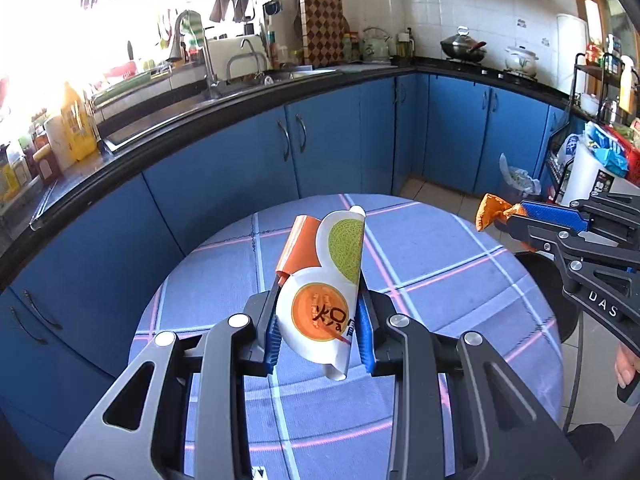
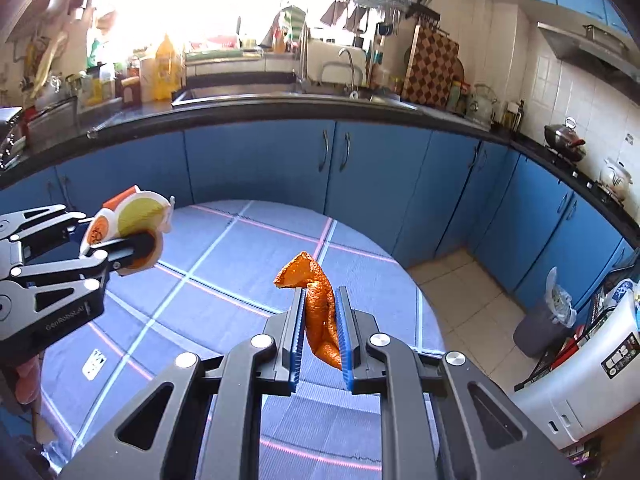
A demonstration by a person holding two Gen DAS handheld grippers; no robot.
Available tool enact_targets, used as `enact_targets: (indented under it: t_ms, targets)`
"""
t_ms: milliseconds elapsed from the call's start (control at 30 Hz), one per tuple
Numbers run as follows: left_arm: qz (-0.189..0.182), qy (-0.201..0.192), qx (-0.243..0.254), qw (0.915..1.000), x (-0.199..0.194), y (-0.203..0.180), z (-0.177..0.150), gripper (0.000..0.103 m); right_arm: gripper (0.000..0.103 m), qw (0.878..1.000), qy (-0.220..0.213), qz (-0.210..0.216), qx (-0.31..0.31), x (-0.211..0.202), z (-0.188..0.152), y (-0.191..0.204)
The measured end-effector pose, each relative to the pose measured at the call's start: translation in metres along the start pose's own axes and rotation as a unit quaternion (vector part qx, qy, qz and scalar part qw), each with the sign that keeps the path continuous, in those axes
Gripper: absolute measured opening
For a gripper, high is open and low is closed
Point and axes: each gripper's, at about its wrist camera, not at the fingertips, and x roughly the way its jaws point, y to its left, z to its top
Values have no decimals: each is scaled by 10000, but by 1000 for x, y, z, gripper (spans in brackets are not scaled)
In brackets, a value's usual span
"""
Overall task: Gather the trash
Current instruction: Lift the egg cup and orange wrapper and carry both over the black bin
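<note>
Trash in both grippers, both held above the round bench (image 1: 420,248) with the blue plaid cloth. Left gripper (image 1: 320,320): fingers clamped on a curled white snack wrapper (image 1: 324,280) printed with a melon and orange discs, dark characters on the lower disc, not legible. Right gripper (image 2: 320,332): fingers narrow, pinching a strip of orange peel (image 2: 318,312) that sticks up past the tips.

Left wrist view: right gripper comes in from the right edge, "DAS" lettered on its body, part of a hand (image 1: 626,364) on its handle. Stove far right with a wok (image 1: 464,46) and a white pot (image 1: 520,58).

Right wrist view only: left gripper at the left edge, "GenRobot.AI" on its body; a small printed card (image 2: 94,362) flat on the bench near left; a white appliance (image 2: 580,364) near right.

Containers: dark trash bin (image 2: 540,320) on the floor at right, lined with a clear bag, light-coloured scraps inside, exact contents unclear. Red basket (image 1: 628,152) at right holds blue packets. Sink (image 1: 168,116) set in the black counter far left; contents not visible.
</note>
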Motion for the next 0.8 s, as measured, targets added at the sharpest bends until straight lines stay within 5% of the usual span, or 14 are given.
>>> enact_targets:
  t_ms: [800]
  targets:
    - [-82,-353,412,9985,-45,-53,10,31,15,9986,-480,-148,179,-61,-10,-19]
